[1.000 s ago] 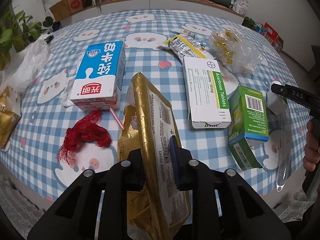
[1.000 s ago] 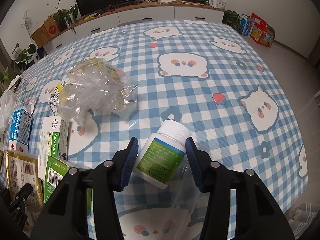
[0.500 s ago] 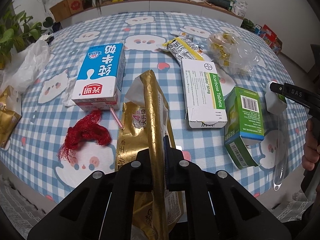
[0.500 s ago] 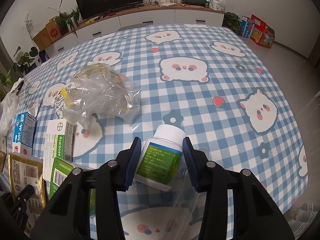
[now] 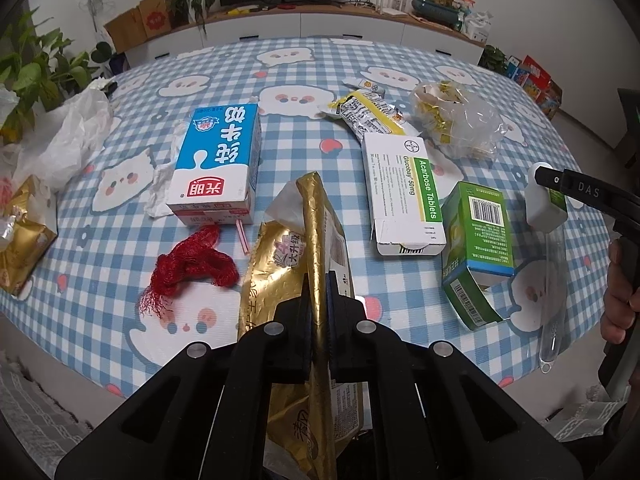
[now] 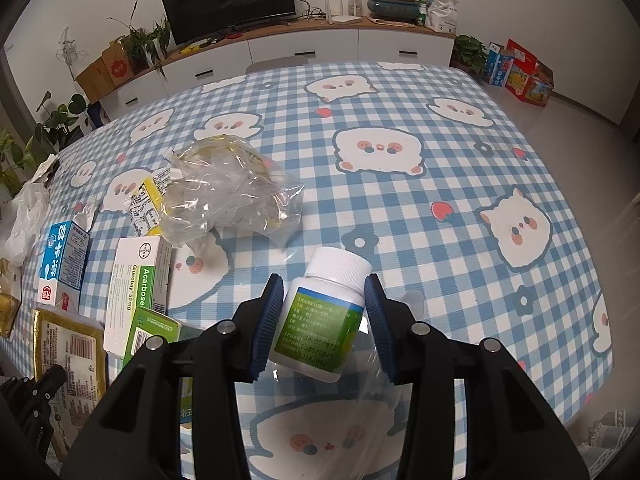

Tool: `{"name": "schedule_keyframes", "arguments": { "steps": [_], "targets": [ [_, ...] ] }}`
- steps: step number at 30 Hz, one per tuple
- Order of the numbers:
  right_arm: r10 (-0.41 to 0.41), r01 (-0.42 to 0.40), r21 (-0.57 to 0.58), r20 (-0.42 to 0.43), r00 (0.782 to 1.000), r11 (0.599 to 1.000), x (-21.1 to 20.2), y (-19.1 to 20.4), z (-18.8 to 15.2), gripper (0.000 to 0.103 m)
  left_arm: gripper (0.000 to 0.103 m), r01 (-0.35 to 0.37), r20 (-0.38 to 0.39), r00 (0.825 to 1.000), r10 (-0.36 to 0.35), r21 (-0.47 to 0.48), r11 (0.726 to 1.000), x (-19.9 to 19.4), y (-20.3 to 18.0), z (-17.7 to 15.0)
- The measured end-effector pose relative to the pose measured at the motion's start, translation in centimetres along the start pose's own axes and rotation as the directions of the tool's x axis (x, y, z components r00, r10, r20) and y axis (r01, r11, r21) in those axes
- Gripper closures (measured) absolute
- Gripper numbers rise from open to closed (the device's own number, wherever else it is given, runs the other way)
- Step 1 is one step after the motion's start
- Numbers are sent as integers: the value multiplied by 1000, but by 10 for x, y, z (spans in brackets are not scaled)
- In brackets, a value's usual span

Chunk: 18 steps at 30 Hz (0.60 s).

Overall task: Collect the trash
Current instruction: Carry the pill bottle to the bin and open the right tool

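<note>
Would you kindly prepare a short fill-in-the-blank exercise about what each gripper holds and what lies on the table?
1. The left gripper is shut on a ____-coloured foil bag.
2. The right gripper holds a pill bottle with a ____ cap.
3. The white box printed "Acarbose Tablets" lies beside a ____ box with a barcode.
4. The red mesh netting lies just in front of the blue and white ____ carton.

Missing words: gold; white; green; milk

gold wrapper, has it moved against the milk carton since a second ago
Yes. The gold wrapper now stands lower and nearer the left gripper, its top edge level with the milk carton bottom instead of its middle.
</note>
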State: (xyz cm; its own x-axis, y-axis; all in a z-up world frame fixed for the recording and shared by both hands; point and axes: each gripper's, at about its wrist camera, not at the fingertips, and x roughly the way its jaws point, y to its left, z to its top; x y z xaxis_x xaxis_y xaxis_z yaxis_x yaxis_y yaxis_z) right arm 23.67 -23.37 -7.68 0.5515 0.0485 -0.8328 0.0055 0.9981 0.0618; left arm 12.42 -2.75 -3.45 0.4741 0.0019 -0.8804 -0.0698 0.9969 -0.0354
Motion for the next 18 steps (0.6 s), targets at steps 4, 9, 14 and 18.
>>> {"name": "schedule_keyframes", "arguments": {
  "steps": [4, 9, 14, 18],
  "targets": [
    [5, -5, -7, 11, 1000, 1000, -7, 4, -4, 63, 100, 8, 16, 1000, -8, 4, 1000, -8, -2, 0],
    [17, -17, -7, 24, 1000, 1000, -19, 7, -13, 63, 101, 28, 25, 999, -28, -1, 1000, -16, -1, -3],
    [30, -29, -14, 44, 999, 999, -35, 13, -24, 63, 101, 45, 30, 999, -45, -6, 999, -24, 2, -10],
    [45, -44, -22, 67, 997, 999, -52, 20, -34, 63, 101, 49, 42, 998, -48, -9, 999, -33, 5, -19]
  ]
}}
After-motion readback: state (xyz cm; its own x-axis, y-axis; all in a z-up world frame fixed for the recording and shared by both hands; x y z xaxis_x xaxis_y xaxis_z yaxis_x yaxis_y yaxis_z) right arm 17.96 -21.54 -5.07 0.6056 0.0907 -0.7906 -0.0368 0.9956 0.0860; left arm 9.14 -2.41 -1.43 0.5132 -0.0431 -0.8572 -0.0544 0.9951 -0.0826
